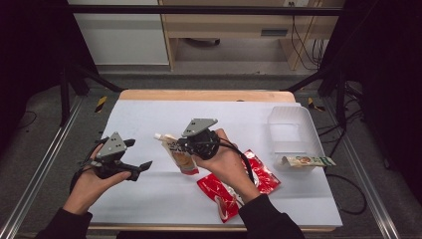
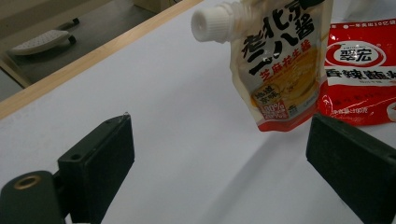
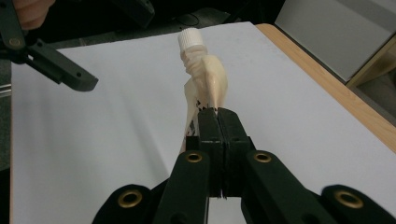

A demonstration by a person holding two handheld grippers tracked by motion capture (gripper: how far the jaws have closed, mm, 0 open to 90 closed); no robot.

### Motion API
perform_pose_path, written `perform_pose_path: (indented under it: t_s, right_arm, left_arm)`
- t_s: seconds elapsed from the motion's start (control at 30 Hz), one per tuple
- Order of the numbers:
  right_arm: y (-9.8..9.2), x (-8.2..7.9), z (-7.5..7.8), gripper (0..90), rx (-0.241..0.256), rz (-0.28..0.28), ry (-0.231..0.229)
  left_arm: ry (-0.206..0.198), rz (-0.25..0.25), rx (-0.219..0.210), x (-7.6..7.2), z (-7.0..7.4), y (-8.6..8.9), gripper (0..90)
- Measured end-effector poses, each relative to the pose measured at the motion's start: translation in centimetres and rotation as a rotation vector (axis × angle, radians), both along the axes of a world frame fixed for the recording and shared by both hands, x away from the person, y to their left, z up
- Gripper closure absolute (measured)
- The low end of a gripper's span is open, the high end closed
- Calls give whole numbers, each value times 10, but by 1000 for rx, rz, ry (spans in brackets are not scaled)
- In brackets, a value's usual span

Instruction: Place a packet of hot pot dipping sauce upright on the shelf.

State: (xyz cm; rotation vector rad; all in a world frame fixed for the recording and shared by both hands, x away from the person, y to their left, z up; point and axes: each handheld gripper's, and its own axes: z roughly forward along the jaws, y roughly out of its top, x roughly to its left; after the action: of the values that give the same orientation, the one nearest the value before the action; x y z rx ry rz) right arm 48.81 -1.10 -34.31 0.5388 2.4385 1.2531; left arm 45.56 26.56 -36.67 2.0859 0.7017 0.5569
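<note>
A cream sauce pouch with a white screw cap and a red bottom band hangs lifted over the white table. My right gripper is shut on the pouch's edge; its two jaws press together on it. At the table's left my left gripper stands open and holds nothing. Its two jaws are wide apart in the left gripper view, with the pouch beyond them. A red snack bag lies flat under my right forearm.
A clear plastic bin stands at the table's right side. A small green-and-white packet lies across its near rim. The wooden table edge runs along the far side.
</note>
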Motion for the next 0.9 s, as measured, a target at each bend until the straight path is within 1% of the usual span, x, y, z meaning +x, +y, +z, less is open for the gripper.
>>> perform_pose_path:
  t_s: [0.13,0.2,0.3,0.37,0.43,0.53,0.63,0.7,0.77,0.8,0.87,0.9]
  right_arm:
    - [-2,-1,3,900,-9,3,-2]
    - [-3,-1,4,900,-8,8,-2]
    - [-6,-1,6,900,-4,14,-2]
    - [-8,-3,7,900,-1,20,1]
    - [-10,-4,8,900,2,27,0]
    - [-11,-6,9,900,0,34,-1]
    - [-12,-7,10,900,1,38,-4]
    - [-12,-7,10,900,1,42,-4]
    - [-13,-7,10,900,4,46,-2]
    - [-13,-8,10,900,6,49,-1]
    - [-12,-9,10,900,6,54,-1]
    - [-12,-10,10,900,6,55,0]
  left_arm:
    - [-3,-15,15,3,9,-3,76]
    - [3,-30,23,5,12,-5,76]
    - [27,-49,54,7,16,-8,81]
    - [27,-64,58,7,20,-10,96]
    - [35,-84,66,9,23,-12,98]
    - [40,-111,90,11,29,-15,103]
    - [42,-128,101,13,33,-18,105]
    - [46,-152,121,15,34,-21,106]
    - [34,-166,139,16,34,-24,130]
    - [33,-177,141,16,34,-26,159]
    - [28,-188,144,17,34,-30,179]
    - [25,-194,148,18,34,-31,210]
